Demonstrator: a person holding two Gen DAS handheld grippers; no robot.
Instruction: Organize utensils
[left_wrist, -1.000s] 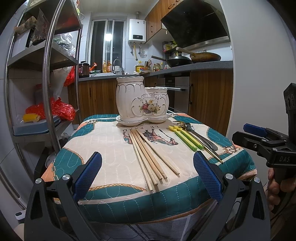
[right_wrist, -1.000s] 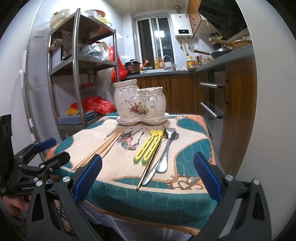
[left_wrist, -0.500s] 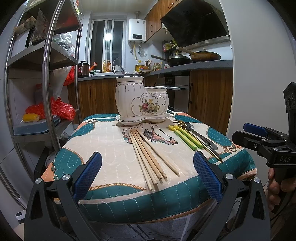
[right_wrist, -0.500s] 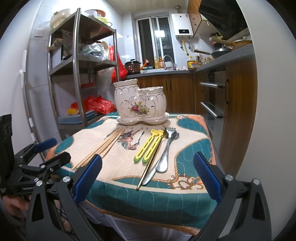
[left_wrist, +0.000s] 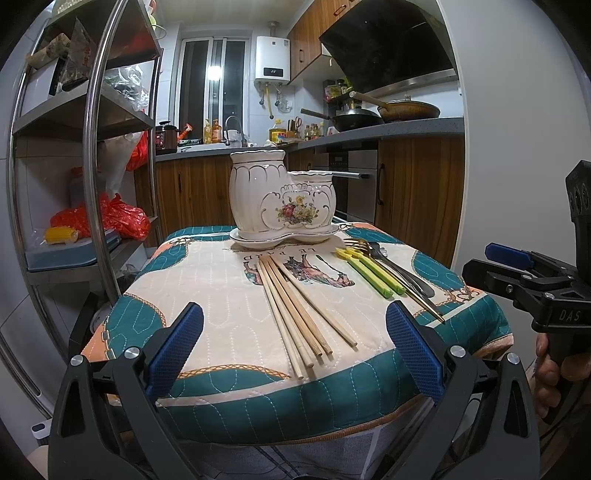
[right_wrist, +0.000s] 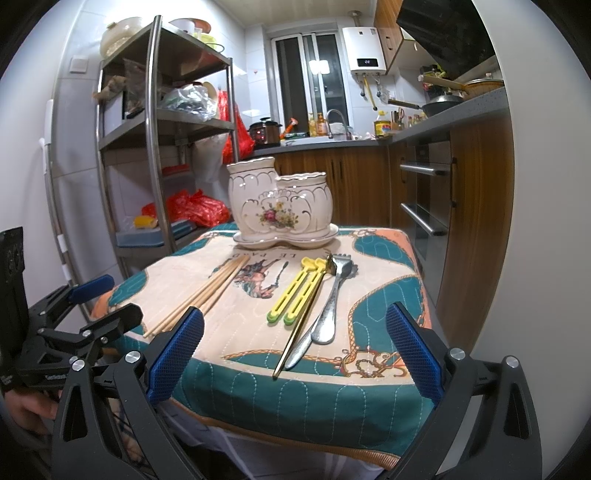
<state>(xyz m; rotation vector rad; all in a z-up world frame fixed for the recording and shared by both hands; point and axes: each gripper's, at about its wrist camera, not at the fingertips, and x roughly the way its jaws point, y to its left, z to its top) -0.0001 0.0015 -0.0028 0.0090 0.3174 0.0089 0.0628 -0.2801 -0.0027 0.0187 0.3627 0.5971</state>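
Observation:
A white ceramic two-cup utensil holder (left_wrist: 281, 199) (right_wrist: 280, 206) with a flower print stands on its saucer at the far side of a small cloth-covered table (left_wrist: 207, 295) (right_wrist: 380, 295). Several wooden chopsticks (left_wrist: 295, 302) (right_wrist: 201, 295) lie in a bundle mid-table. Two yellow-green utensils (left_wrist: 373, 267) (right_wrist: 295, 293), a gold fork (right_wrist: 303, 325) and a steel spoon and fork (right_wrist: 330, 306) lie to their right. My left gripper (left_wrist: 293, 354) is open, just short of the near edge facing the chopsticks. My right gripper (right_wrist: 293, 354) is open before the metal cutlery, holding nothing.
A steel shelf rack (left_wrist: 92, 155) (right_wrist: 147, 147) with bags and boxes stands left of the table. Wooden cabinets and a counter with pans (left_wrist: 388, 114) run along the right and back. A person's hands hold both gripper handles.
Both grippers have edged very slightly; the view is almost the same. Nothing on the table has moved.

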